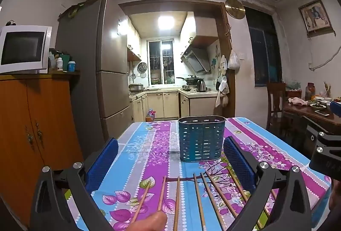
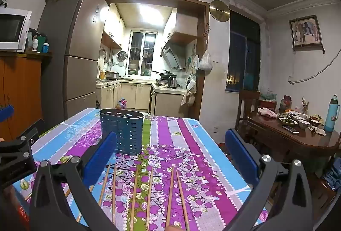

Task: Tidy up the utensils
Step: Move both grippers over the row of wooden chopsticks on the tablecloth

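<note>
Both grippers hover low over the surface (image 1: 149,145), which wears a tablecloth striped in purple, blue and green with a leaf and blossom print. The left gripper (image 1: 170,158) has its jaws spread as wide as they go, with nothing between the blue pads; they touch nothing. The right gripper (image 2: 170,154) stands the same way, jaws fully parted and empty, its pads clear of the cloth.

The chopsticks (image 1: 200,201) lie loose on the cloth at the near edge, side by side and roughly parallel, with their tips pointing away toward the holder. In the left wrist view they fan out slightly, some running under the right-hand finger of that gripper. In the right wrist view they lie in the lower middle, between the two fingers but below them, not gripped.

The blue utensil holder (image 1: 201,139) stands upright on the cloth beyond the chopsticks, a slotted oval basket with nothing showing above its rim. It is apart from the chopsticks and from both grippers.

A fingertip (image 1: 149,222) of the person shows at the bottom edge of the left wrist view. The right gripper's black frame shows at the right edge of that view.
</note>
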{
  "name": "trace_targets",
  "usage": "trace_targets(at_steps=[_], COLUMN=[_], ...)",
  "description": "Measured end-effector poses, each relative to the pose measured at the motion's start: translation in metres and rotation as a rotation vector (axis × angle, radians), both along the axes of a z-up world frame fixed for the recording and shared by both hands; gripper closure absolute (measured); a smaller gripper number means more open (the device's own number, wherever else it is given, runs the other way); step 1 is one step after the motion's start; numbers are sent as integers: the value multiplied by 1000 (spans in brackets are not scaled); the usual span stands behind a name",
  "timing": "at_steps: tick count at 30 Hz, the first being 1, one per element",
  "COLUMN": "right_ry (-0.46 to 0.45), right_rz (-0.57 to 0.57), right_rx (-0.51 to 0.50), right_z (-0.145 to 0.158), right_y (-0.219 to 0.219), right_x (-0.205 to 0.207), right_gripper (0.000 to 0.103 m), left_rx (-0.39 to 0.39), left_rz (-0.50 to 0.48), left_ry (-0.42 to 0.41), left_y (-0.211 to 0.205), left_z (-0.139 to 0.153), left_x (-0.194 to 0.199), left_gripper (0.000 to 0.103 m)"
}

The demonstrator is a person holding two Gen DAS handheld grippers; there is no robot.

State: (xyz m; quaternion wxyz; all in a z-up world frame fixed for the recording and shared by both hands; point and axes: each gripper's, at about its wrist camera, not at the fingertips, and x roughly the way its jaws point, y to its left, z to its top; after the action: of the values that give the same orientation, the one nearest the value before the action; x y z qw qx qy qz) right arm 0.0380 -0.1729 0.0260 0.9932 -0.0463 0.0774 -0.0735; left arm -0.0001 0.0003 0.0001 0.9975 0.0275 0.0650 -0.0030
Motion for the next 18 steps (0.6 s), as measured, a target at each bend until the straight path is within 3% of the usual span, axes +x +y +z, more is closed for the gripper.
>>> trace_targets(at_steps=[13,18], right_ry=[-2,-6], right_rz=[1,-8], right_rx=[-11,-5], right_z=[-2,-8], right_y=[4,2], right_x=[-6,0], right_gripper=[5,5], left_rx=[41,27], left_rz=[0,73], left_ry=[-7,-4], left_y=[-3,14], left_z=[10,4], left_x=[-6,-1], left_gripper=[4,4])
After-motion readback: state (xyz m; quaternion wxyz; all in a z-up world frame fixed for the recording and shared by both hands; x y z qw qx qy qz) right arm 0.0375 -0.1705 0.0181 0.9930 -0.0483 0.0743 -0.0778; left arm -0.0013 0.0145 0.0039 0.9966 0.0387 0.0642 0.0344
